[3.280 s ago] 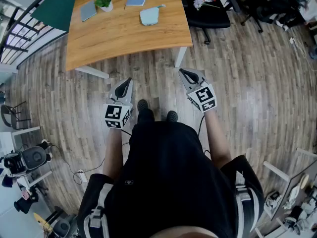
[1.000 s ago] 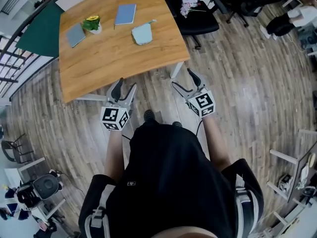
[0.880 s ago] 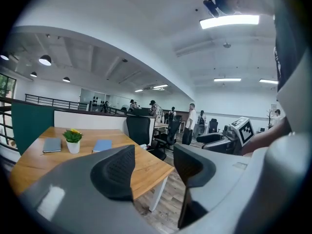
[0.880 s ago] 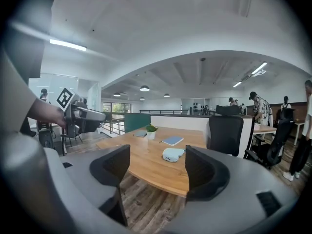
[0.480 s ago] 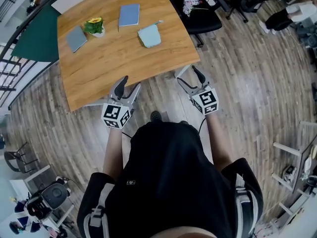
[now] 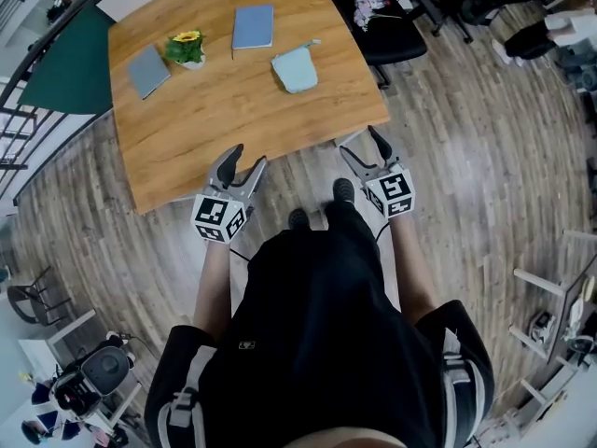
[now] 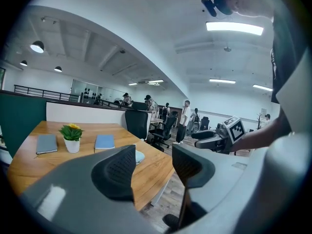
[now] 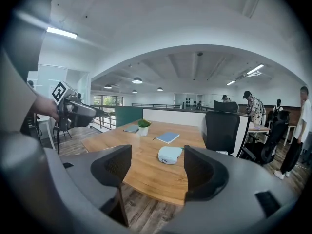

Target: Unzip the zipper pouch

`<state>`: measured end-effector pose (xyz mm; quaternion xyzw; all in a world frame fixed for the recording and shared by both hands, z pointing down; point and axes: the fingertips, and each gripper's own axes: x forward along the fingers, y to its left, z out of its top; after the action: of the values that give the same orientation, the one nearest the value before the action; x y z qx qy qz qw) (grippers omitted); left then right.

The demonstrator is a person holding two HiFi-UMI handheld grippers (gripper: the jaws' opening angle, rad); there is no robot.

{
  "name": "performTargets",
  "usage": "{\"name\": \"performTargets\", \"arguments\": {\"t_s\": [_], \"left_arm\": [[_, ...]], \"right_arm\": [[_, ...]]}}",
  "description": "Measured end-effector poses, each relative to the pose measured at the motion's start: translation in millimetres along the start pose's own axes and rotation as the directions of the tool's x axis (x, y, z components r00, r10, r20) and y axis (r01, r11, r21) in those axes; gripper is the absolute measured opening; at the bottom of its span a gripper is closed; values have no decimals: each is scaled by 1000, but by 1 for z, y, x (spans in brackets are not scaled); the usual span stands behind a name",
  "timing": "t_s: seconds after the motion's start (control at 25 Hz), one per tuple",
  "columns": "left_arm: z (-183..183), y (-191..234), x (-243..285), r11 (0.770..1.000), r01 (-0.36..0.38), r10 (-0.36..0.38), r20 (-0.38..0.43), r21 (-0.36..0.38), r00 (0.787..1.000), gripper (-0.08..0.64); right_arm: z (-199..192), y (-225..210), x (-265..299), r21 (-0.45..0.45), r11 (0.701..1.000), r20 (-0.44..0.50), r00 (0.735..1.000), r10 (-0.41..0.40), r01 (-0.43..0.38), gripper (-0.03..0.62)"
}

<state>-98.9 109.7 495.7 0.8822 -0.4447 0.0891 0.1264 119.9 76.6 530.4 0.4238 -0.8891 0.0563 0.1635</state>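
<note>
Wooden table [image 6: 215,110]: pouch [image 6: 295,69] lay well across it, nearer right gripper [image 6: 360,144] than left gripper [image 6: 245,157]; both spread, empty, jaws just narrowing.

My left gripper [image 7: 154,156] points over the near corner of the wooden table [image 7: 152,172]. Its jaws stand apart, having just closed a little, with nothing between them. On the table a potted plant [image 7: 71,136] sits between a grey notebook [image 7: 47,143] and a blue notebook [image 7: 105,141]. A pale pouch [image 7: 139,156] peeks out beside my left jaw. My right gripper [image 7: 195,139] hovers off the table's right.
</note>
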Motion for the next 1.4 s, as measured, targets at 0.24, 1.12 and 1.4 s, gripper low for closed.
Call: {"name": "performTargets", "arguments": {"t_s": [0.24, 1.12, 1.4], "left_arm": [[-2, 19, 19, 999, -37, 36, -20, -18, 999, 219], [41, 58, 148, 933, -340, 338, -33, -116, 940, 212], [41, 58, 162, 918, -382, 377, -64, -106, 924, 212]], "right_arm": [[10, -22, 37, -1, 1000, 16, 999, 28, -28, 324], [20, -156, 169, -8, 945, -14, 945, 327, -327, 305], [20, -160, 193, -9, 924, -17, 924, 383, -383, 299]]}}
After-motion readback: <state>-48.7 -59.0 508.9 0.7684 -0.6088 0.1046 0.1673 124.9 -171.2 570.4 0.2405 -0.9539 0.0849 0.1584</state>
